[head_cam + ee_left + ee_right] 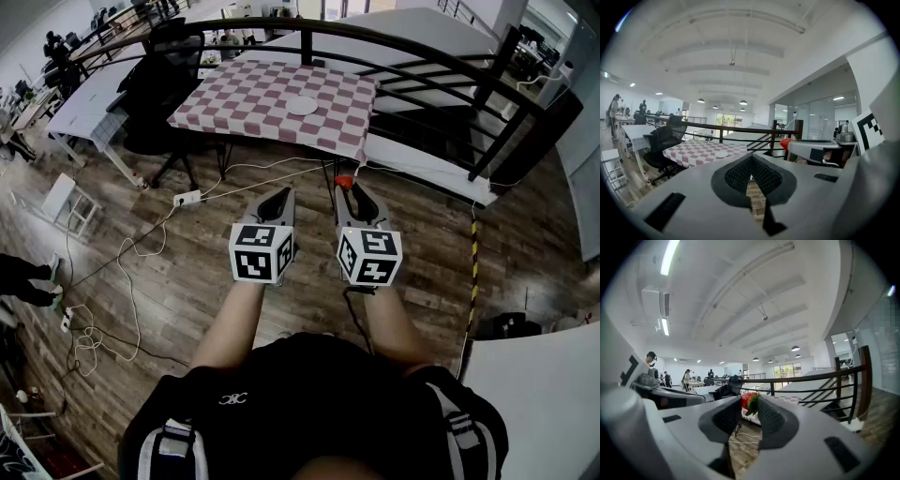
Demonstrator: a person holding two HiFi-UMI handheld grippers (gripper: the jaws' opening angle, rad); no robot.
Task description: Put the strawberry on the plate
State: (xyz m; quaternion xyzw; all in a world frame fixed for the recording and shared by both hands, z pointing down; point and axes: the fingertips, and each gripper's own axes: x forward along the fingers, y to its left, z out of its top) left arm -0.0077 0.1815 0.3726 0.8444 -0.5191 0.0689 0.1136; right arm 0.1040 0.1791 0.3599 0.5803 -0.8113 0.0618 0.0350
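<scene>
Right gripper view shows right claw [751, 409] pinching the strawberry [748, 401]

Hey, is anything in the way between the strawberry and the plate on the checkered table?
Nothing visible. The right hand-held gripper holds the strawberry above the wooden floor; the plate lies alone on the table ahead, with the office chair off to its left.
</scene>
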